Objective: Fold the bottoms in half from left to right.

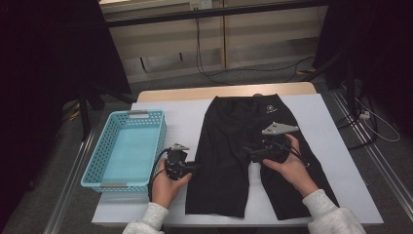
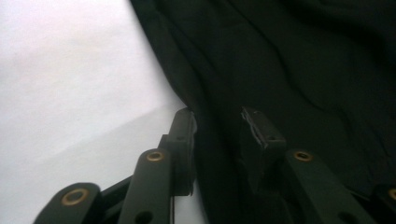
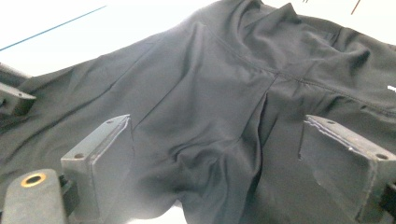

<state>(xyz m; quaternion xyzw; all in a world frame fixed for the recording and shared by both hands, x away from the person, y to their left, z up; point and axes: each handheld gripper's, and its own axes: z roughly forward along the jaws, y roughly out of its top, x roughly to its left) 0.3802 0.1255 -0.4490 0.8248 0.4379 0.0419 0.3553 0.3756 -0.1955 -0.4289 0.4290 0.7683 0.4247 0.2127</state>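
Left claw (image 1: pixel 191 167): held in the person's left hand (image 1: pixel 168 185) over the near left part of the bench, pointing toward the shorts. In the left gripper view its jaws stand a little apart, and the outer hem of the shorts' left leg lies in the gap between them. Whether the pads press on the cloth I cannot tell.

Right claw (image 1: pixel 248 150): held in the person's right hand (image 1: pixel 291 165), resting over the right leg of the shorts and pointing toward the crotch. In the right gripper view its jaws stand wide apart above the cloth, with nothing gripped; the fabric lies loose under and between them.

Shorts (image 1: pixel 234 146): black, spread flat on the bench, waistband away from the person, both legs toward the person. The left leg's outer edge is at the left claw's tips; the crotch seam and a soft fold lie just ahead of the right claw. A small white logo sits near the waistband, beyond the right claw.

Basket (image 1: pixel 104 163): light blue, perforated walls, just left of the left claw, well apart from the right claw.

Bench (image 1: pixel 331 141): white-covered top under the shorts, bare to the right of the right claw.
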